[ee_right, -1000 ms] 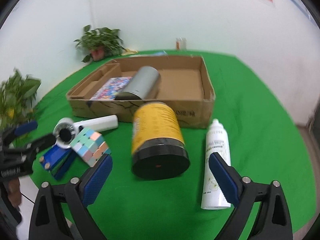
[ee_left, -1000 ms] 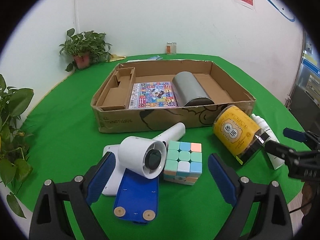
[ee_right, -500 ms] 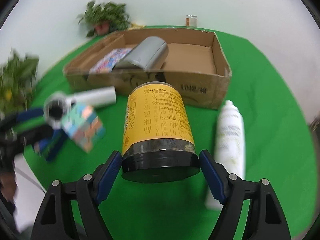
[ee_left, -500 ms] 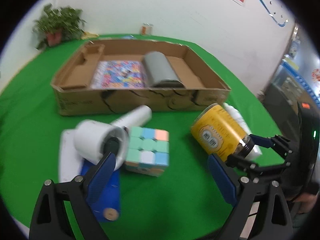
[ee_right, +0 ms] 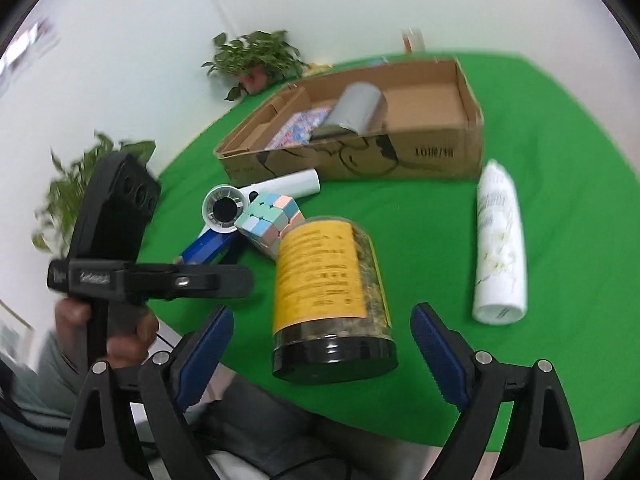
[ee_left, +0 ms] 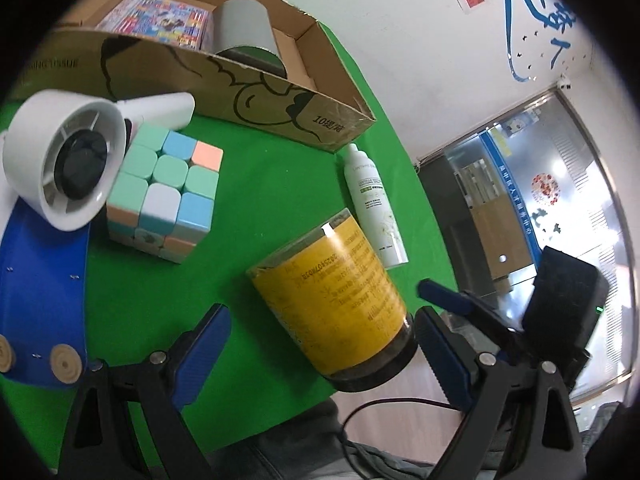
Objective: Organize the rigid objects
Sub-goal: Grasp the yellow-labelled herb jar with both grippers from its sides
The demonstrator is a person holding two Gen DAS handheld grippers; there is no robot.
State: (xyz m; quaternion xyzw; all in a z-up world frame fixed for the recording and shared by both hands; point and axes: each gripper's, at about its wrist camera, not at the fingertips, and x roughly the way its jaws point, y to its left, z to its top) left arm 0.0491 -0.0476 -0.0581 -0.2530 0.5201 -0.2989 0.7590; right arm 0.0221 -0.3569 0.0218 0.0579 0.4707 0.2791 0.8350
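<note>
Both sets of jaws stand wide with nothing held: the right gripper (ee_right: 322, 354) has just been opening again, and the yellow-labelled jar (ee_right: 330, 298) lies between its blue pads (ee_right: 438, 350) with a gap showing on each side, while the left gripper (ee_left: 324, 358) looks across the same jar (ee_left: 340, 300) from the other side, its pads apart and one close to the lid end. That jar rests on its side near the front rim of the green table (ee_right: 560, 200), black lid toward the person, with the cardboard box (ee_right: 400, 152) beyond it already holding a grey cylinder (ee_right: 356, 110) and a printed flat pack (ee_right: 300, 128). I judge the jar stiff, fairly heavy if filled, and smooth-walled — likely to roll or slip if pinched lightly, so the grip belongs across the labelled body near its middle rather than on the lid. A white bottle (ee_right: 500, 248) lies just beside it to the right, and a pastel cube (ee_right: 270, 216), a white fan (ee_right: 224, 210) and a blue board (ee_right: 206, 246) crowd the left. Open cloth runs between jar and box, and the box's right end looks free; the table edge close behind the lid is the hazard — a nudge backward could send the jar off.
</note>
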